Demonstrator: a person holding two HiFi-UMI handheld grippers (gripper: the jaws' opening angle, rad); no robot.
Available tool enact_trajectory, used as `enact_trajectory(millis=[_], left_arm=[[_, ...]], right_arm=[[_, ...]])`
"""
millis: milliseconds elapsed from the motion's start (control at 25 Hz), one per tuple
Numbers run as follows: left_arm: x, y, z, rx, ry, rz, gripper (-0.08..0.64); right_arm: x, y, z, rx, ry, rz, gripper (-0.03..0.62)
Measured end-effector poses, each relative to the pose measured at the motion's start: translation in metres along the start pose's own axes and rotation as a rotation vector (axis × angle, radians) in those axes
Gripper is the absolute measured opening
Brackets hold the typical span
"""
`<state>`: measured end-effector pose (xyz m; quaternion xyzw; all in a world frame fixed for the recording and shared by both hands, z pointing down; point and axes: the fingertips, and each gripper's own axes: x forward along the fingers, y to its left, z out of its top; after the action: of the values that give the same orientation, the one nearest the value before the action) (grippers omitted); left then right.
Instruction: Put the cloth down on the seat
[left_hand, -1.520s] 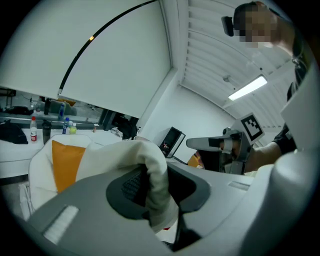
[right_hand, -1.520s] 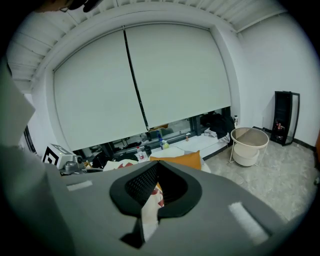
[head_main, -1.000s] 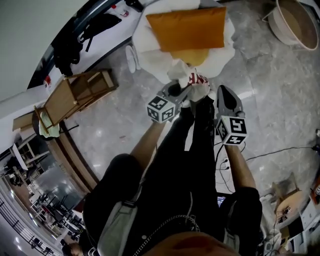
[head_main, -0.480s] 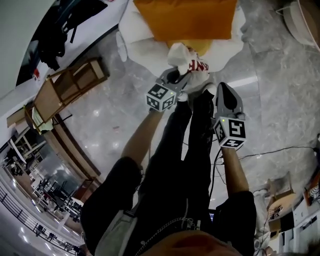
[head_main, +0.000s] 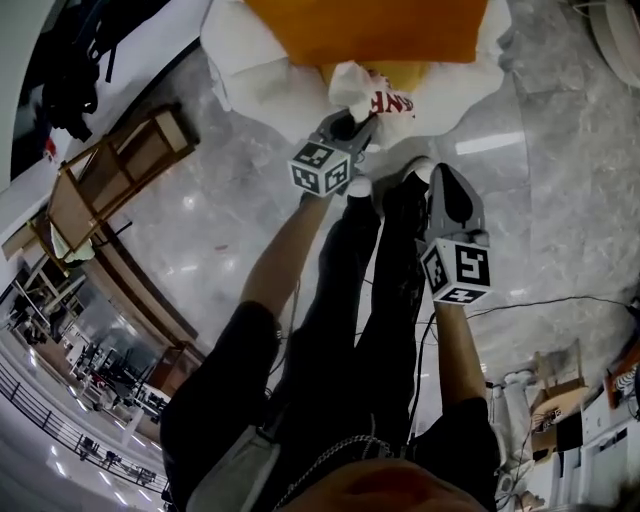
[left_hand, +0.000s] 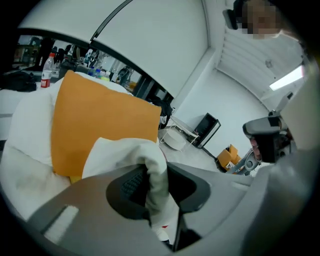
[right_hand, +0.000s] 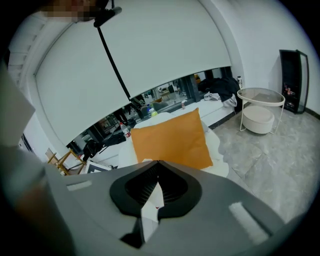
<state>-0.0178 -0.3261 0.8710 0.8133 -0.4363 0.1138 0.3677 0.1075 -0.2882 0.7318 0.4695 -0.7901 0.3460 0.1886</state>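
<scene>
The white cloth (head_main: 362, 92) with red print is bunched at the front edge of the white seat (head_main: 260, 80), just below the orange cushion (head_main: 370, 30). My left gripper (head_main: 352, 125) is shut on a thick fold of it; in the left gripper view the cloth (left_hand: 125, 155) fills the left gripper (left_hand: 155, 175), with the cushion (left_hand: 100, 120) behind. My right gripper (head_main: 445, 180) is lower and to the right. In the right gripper view a thin strip of cloth (right_hand: 150, 207) is pinched in the right gripper (right_hand: 157, 170), which faces the cushion (right_hand: 170, 140).
My legs in black trousers (head_main: 360, 300) stand between the arms on grey marble floor. Wooden frames (head_main: 110, 180) lean at the left. Cables (head_main: 540, 305) cross the floor at the right. A round white side table (right_hand: 260, 107) stands right of the seat.
Both grippers have come down towards the seat with the cloth. The cloth now lies against the cushion's front edge, and the seat has slid up in the head view.
</scene>
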Motion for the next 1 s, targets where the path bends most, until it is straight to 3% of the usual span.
enact_trajectory(millis=[360, 640, 1000], left_arm=[[0.062, 0.074, -0.070, -0.108, 0.037, 0.099, 0.095], [0.101, 0.111, -0.126, -0.036, 0.186, 0.141, 0.099], [0.135, 0.141, -0.165, 0.002, 0.356, 0.179, 0.112]], right_arm=[[0.031, -0.018, -0.050, 0.038, 0.068, 0.016, 0.002], [0.044, -0.025, -0.083, 0.041, 0.125, 0.025, 0.002], [0.040, -0.044, -0.114, 0.045, 0.178, 0.015, 0.002]])
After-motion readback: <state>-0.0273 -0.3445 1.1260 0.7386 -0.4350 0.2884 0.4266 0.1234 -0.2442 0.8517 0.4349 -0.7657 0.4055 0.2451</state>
